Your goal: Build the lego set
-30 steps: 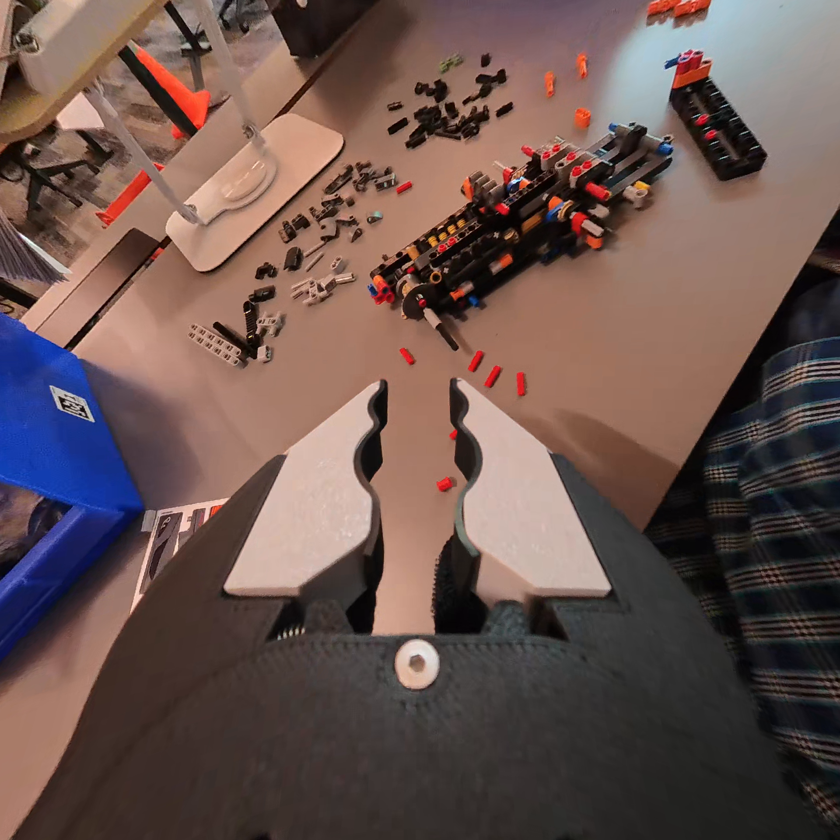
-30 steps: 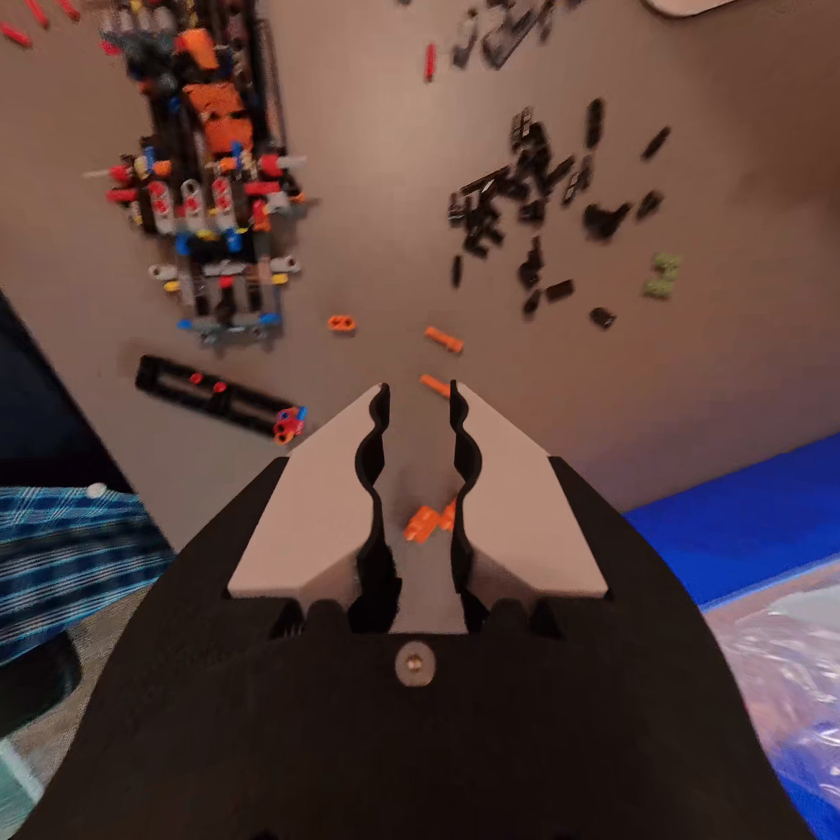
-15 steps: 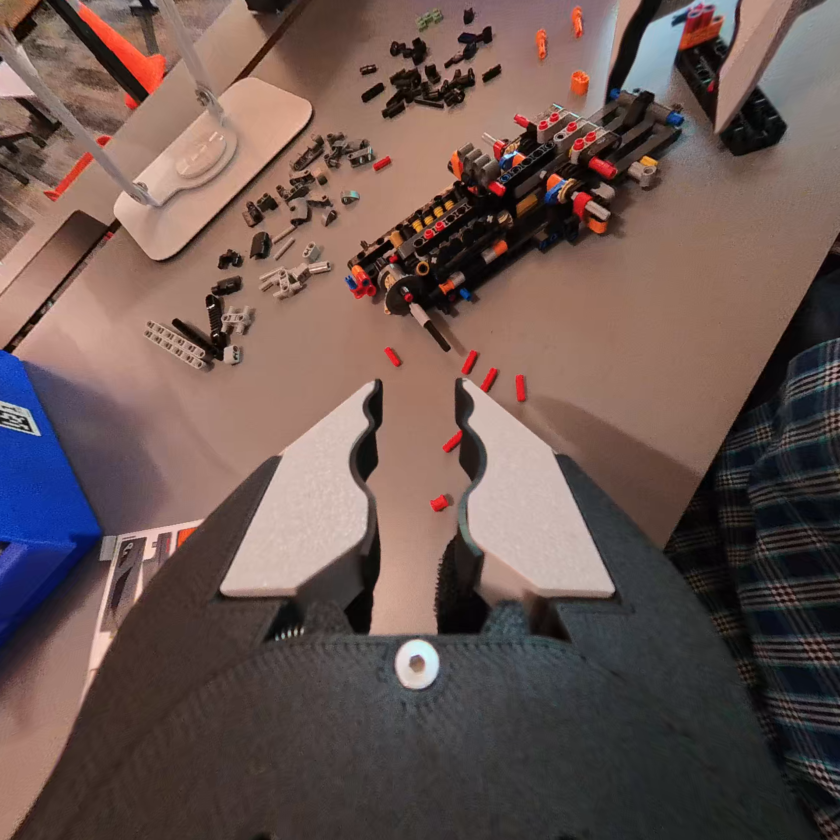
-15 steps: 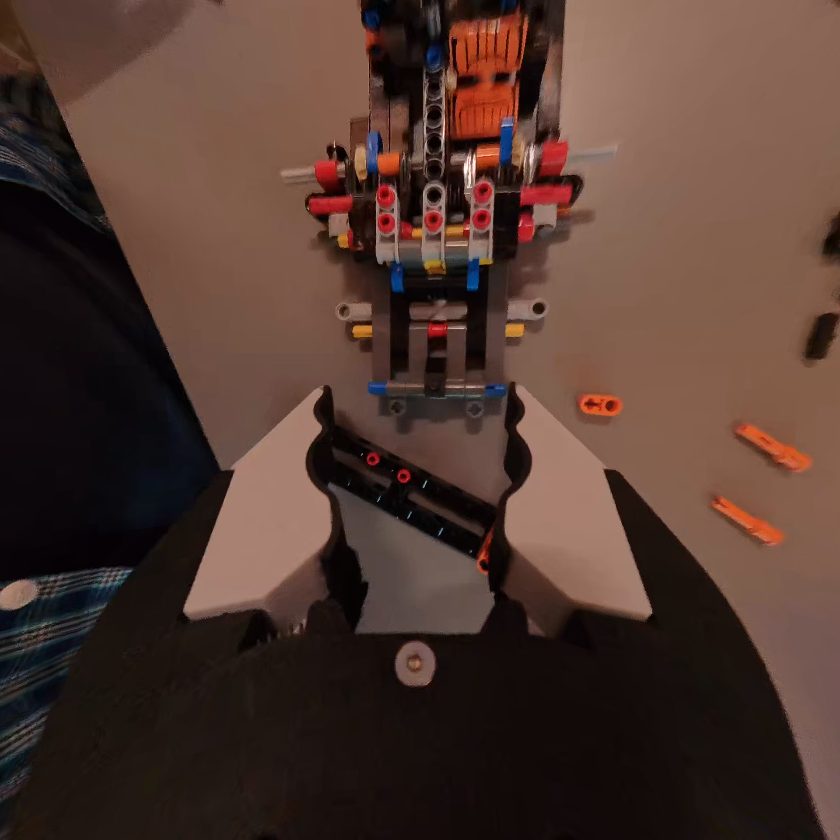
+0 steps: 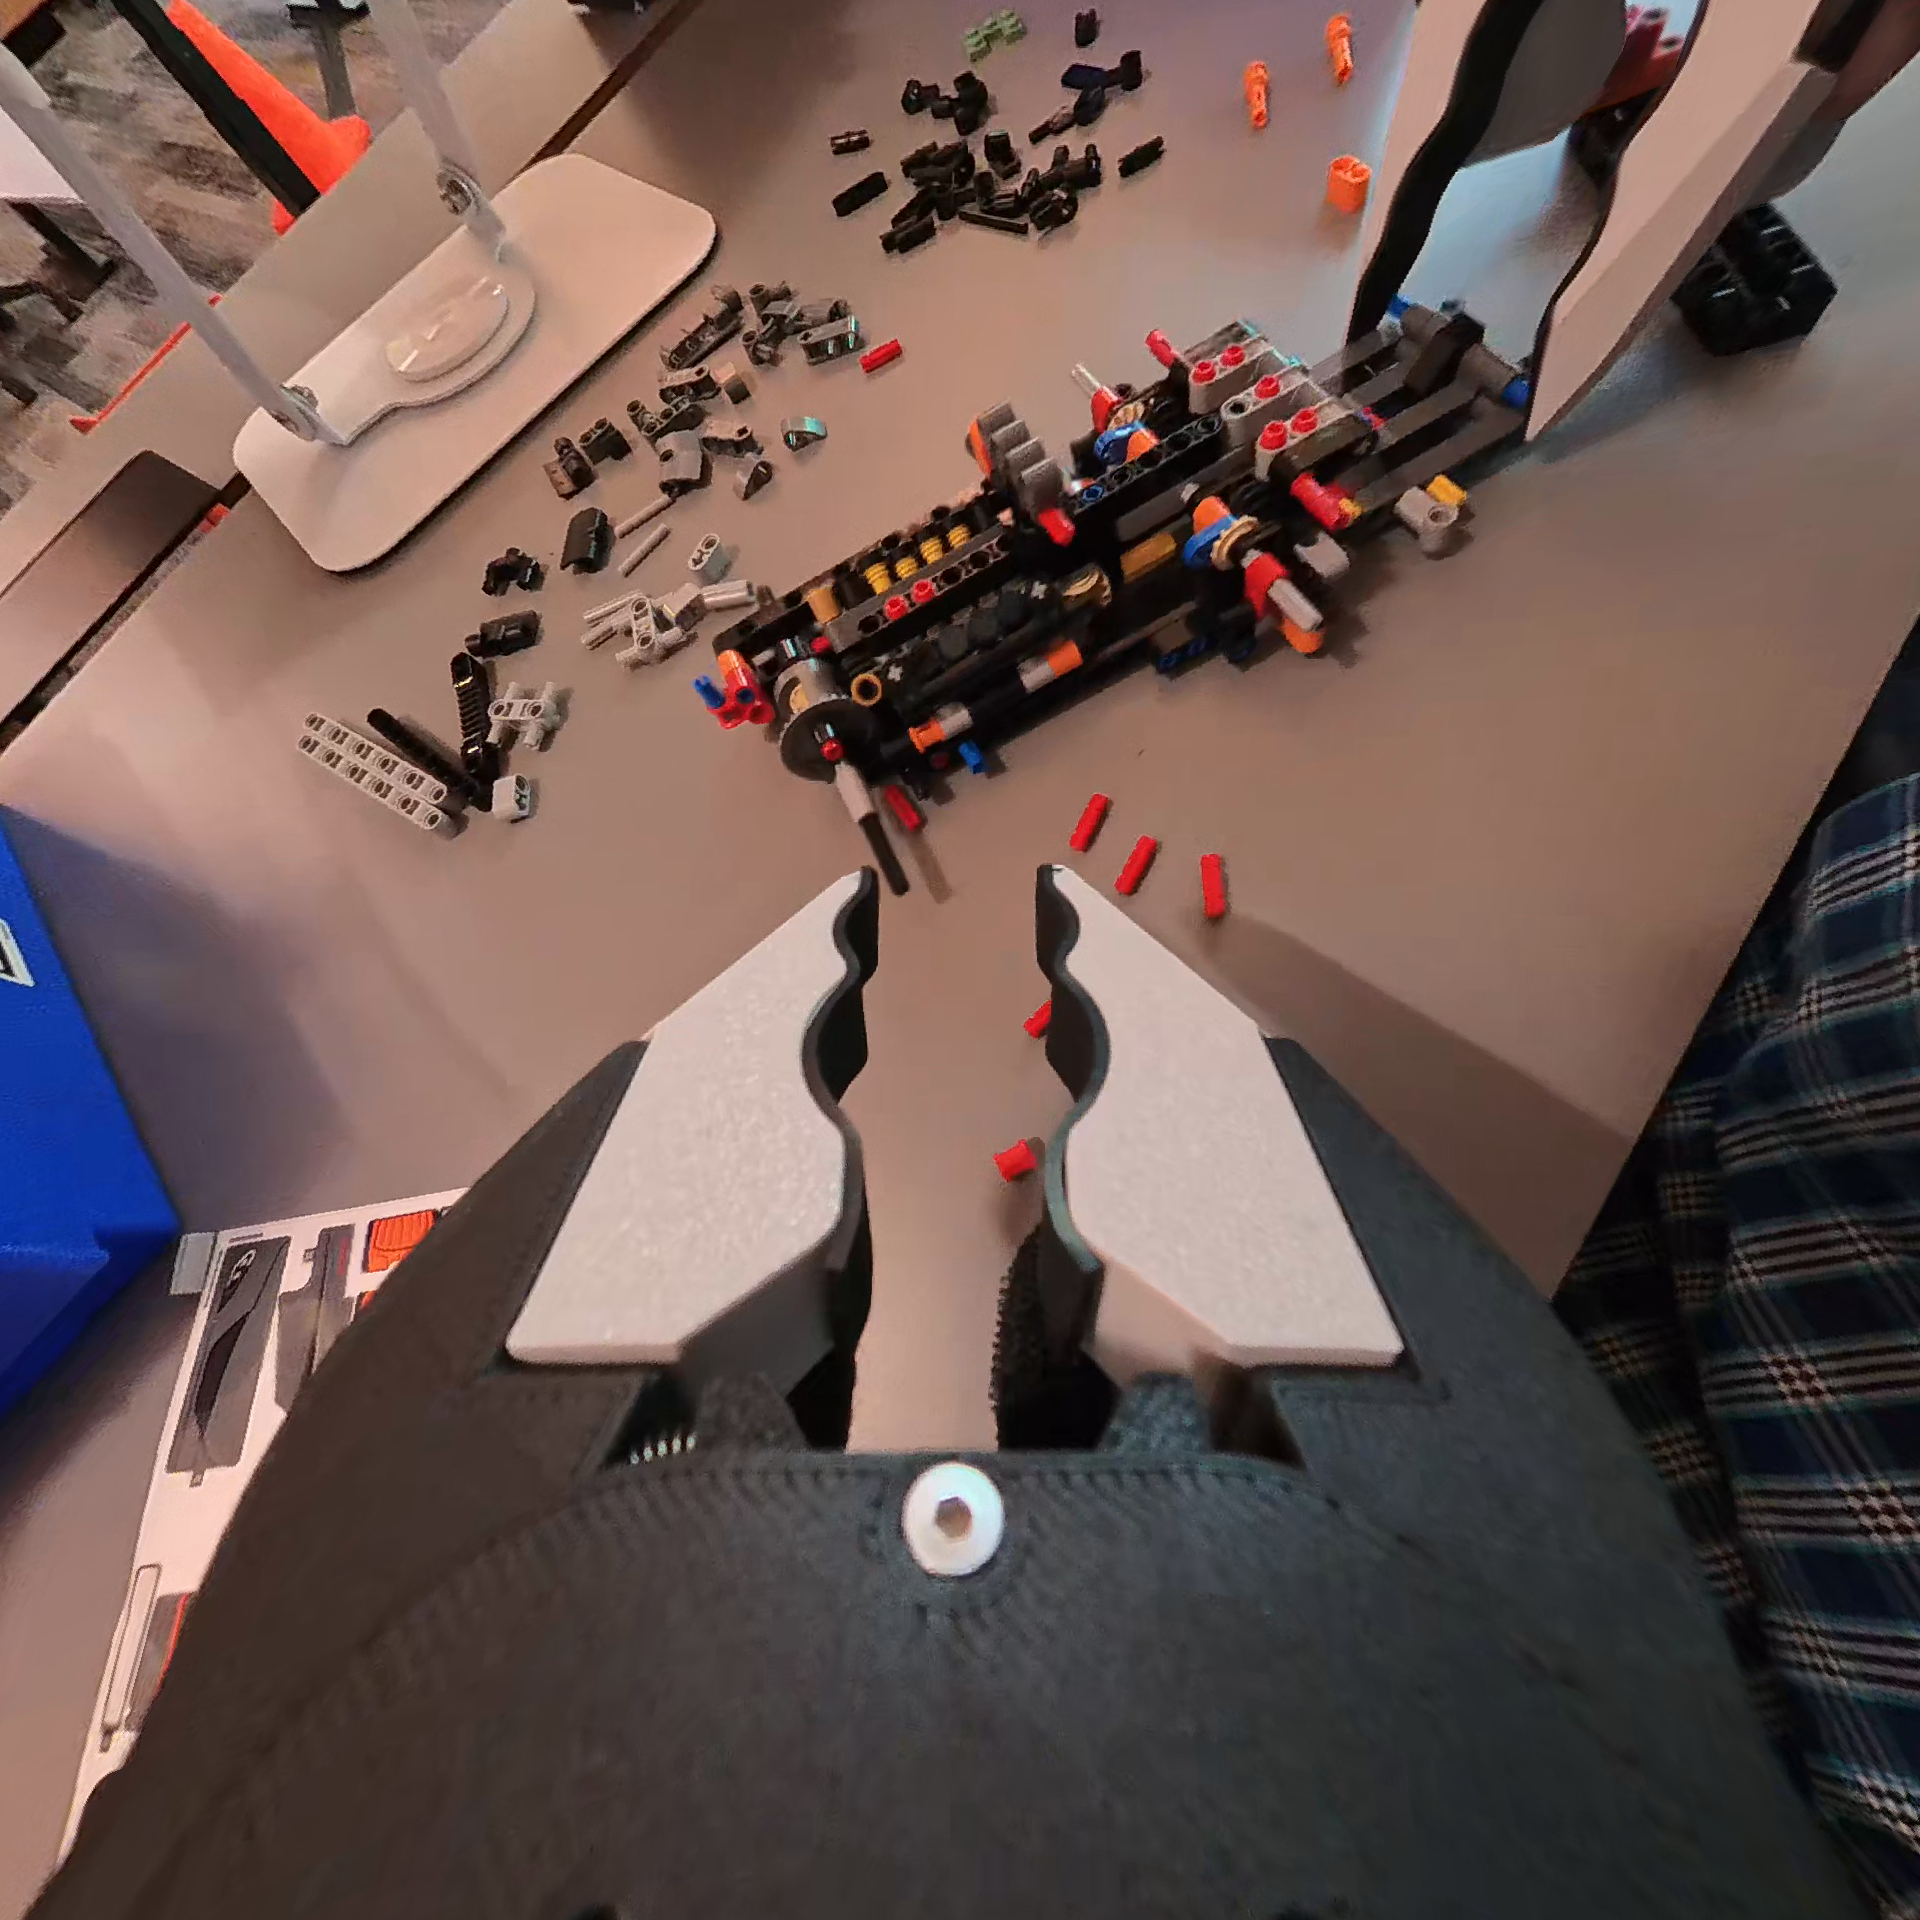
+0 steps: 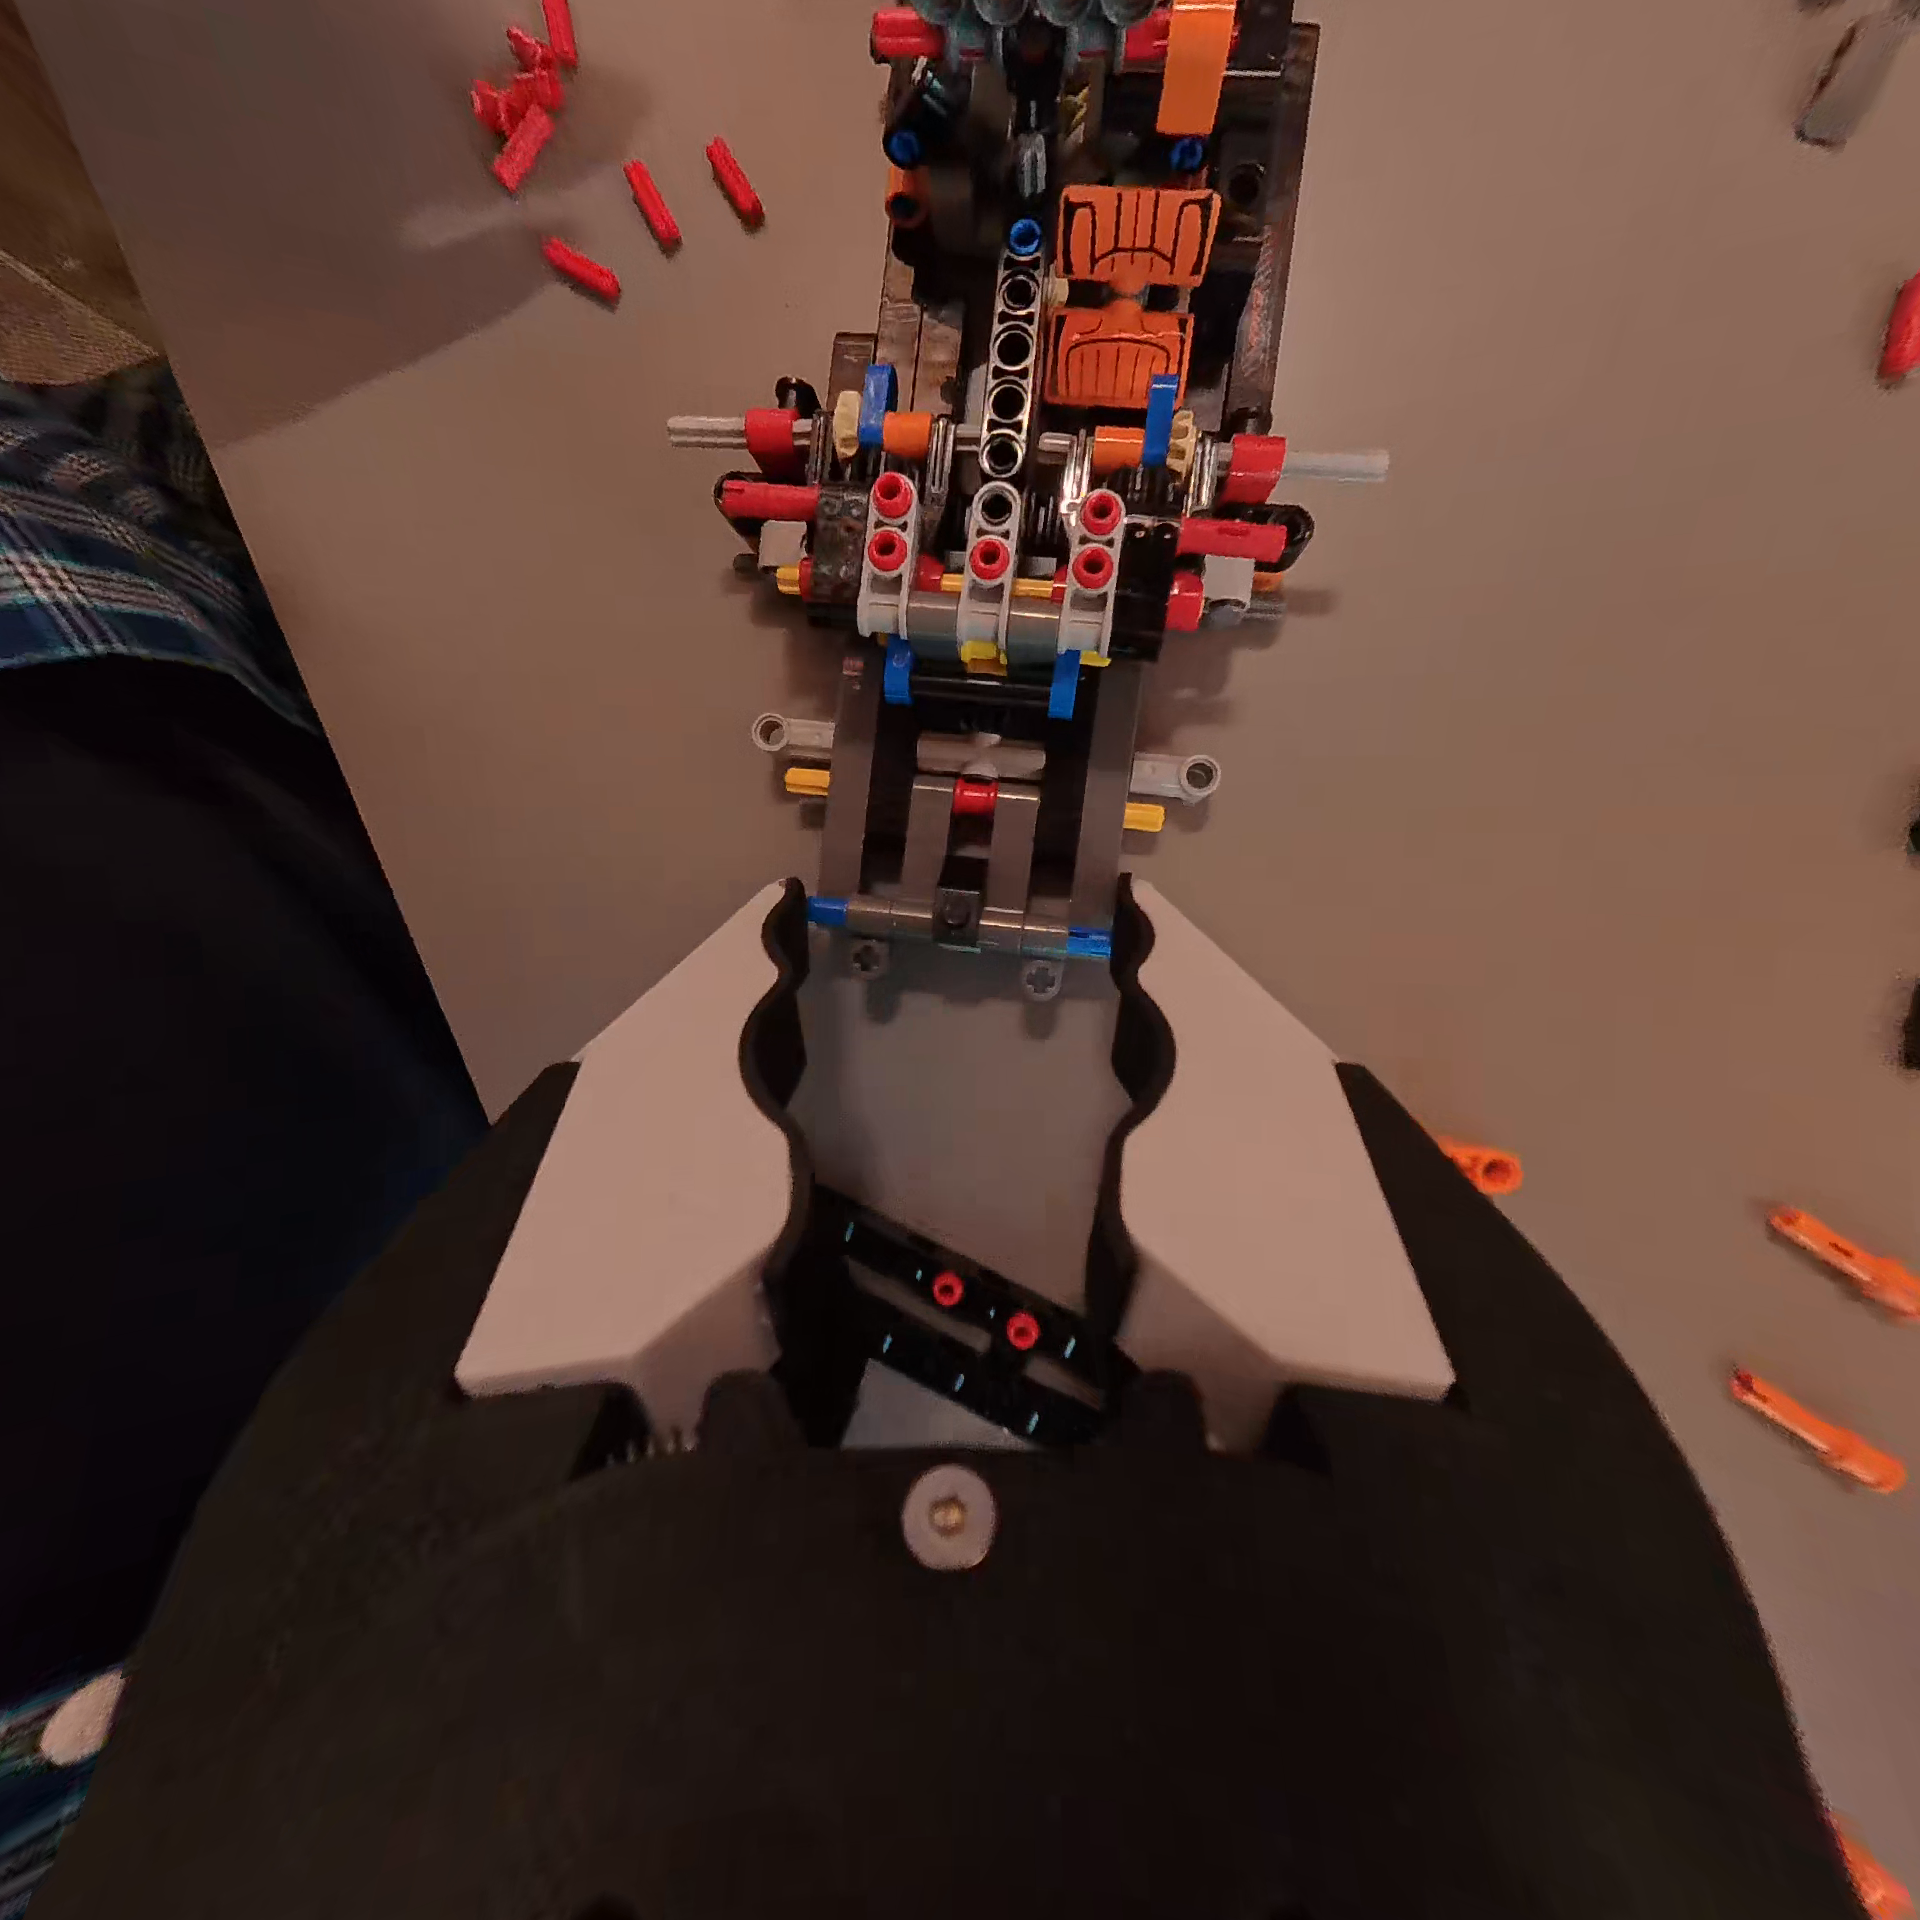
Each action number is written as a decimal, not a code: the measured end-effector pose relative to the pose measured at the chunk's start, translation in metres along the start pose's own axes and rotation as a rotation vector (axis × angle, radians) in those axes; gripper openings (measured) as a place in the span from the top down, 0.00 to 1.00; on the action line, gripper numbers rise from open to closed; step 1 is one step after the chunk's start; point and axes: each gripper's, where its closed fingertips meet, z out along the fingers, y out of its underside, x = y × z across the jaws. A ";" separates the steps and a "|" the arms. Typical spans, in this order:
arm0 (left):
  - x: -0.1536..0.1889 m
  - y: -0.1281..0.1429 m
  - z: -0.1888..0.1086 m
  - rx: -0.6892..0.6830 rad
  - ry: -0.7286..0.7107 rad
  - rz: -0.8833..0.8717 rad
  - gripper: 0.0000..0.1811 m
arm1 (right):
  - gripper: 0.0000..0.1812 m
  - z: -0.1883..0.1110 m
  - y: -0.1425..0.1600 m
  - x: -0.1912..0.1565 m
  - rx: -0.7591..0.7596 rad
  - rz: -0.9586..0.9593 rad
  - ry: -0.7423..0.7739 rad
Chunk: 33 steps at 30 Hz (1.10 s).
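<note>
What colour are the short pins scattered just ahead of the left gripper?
Red. The loose pins lie on the grey table; the left wrist view shows them best.

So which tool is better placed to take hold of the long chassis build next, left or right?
Right. The right tool is open, its tips flanking the near end of the chassis build. The left tool is open over bare table, short of the build's other end, with only loose red pins nearby.
</note>
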 end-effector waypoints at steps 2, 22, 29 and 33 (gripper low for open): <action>-0.001 0.000 -0.001 0.003 -0.008 0.001 0.84 | 0.69 0.004 -0.007 -0.002 0.011 0.011 -0.008; -0.013 0.007 -0.008 0.014 -0.045 -0.034 0.84 | 0.62 0.030 -0.055 -0.024 0.066 -0.039 -0.028; -0.024 0.003 -0.013 0.070 -0.077 -0.087 0.84 | 0.69 -0.010 -0.101 0.031 0.153 -0.052 -0.022; -0.031 0.005 -0.017 0.090 -0.100 -0.128 0.84 | 0.79 0.004 -0.155 0.083 0.171 -0.063 -0.034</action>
